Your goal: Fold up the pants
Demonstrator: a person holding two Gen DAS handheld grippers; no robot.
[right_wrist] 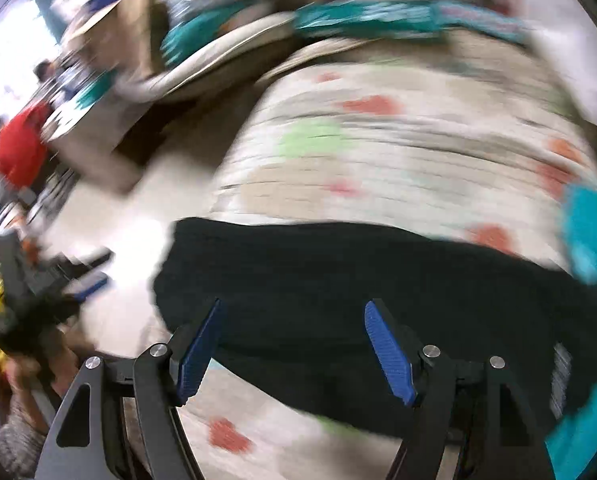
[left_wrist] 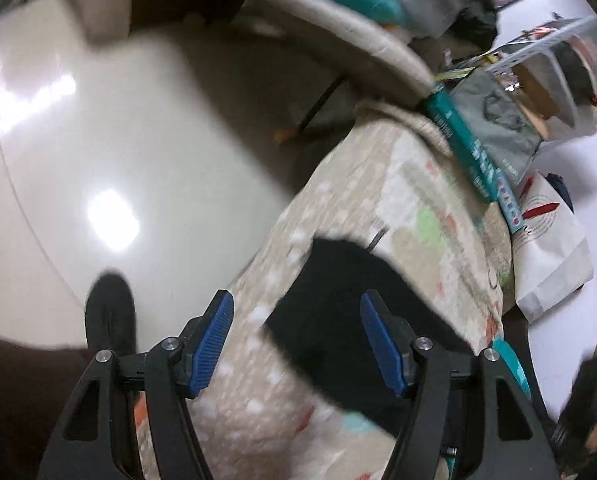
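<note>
Two grippers, both with fingers spread and nothing between them: my left gripper [left_wrist: 296, 340] and right gripper [right_wrist: 294, 348] hang over the black pants [right_wrist: 338, 280], which lie on the patterned cover [right_wrist: 398, 140]. I judge the cloth soft, limp and light, likely to sag, so I'd pinch an edge or corner. At 2 o'clock in the left view, a white basket [left_wrist: 554, 52] holds blurred items I can't identify.
</note>
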